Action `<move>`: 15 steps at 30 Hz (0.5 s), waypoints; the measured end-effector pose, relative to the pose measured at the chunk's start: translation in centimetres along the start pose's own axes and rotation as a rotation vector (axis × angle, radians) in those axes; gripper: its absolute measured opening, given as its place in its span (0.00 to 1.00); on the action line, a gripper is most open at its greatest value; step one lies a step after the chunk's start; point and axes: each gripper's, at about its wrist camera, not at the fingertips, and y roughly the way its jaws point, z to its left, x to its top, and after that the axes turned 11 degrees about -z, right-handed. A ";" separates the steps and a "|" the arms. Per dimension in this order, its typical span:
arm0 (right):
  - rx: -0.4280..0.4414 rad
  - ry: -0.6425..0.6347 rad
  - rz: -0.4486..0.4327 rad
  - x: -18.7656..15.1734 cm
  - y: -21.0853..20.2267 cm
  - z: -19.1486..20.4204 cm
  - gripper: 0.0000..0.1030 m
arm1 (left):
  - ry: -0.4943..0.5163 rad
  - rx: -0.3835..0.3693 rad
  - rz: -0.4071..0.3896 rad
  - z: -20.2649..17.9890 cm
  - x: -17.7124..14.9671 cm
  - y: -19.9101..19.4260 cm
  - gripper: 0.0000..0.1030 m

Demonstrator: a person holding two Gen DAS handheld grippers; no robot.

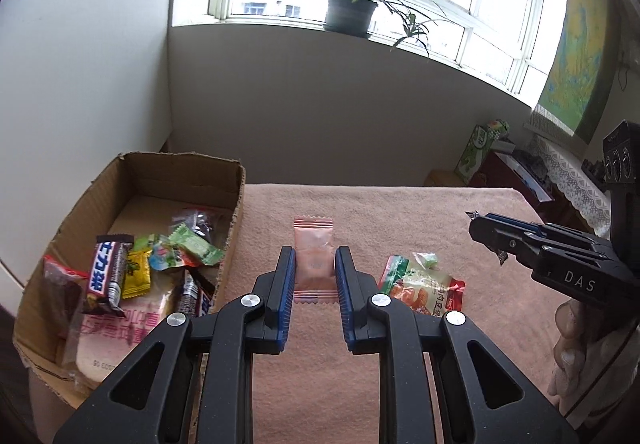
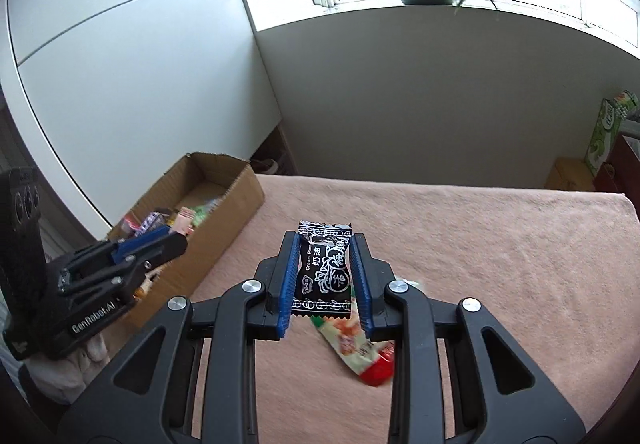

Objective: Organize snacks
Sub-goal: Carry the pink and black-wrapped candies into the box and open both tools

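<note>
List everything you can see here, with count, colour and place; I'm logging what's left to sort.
Cardboard box: one, brown, left end of the table, holding mixed wrapped snacks.
Chocolate bars: at least two, dark brown wrappers, inside the box.
Pink packet: one, pale pink, between the left claw's fingers.
Black candy: one, black with white print, gripped in the right claw.
Green-and-red packet: one, on the towel right of the pink packet.
Small green candy: one, just behind that packet.
Towel: one, pinkish, covering the table.
Potted plant: one, green, on the windowsill.
Green carton: one, far right.
Left claw: black, blue pads.
Right claw: black, blue pads.
</note>
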 end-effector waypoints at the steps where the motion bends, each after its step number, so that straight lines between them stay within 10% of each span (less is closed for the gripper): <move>1: 0.011 -0.004 -0.004 0.2 0.5 0.8 0.26 | -0.005 0.007 -0.008 0.5 0.2 -0.2 0.18; 15: 0.148 -0.026 0.056 -1.2 7.5 10.8 0.26 | -0.082 0.125 -0.044 9.0 -0.8 -1.9 0.18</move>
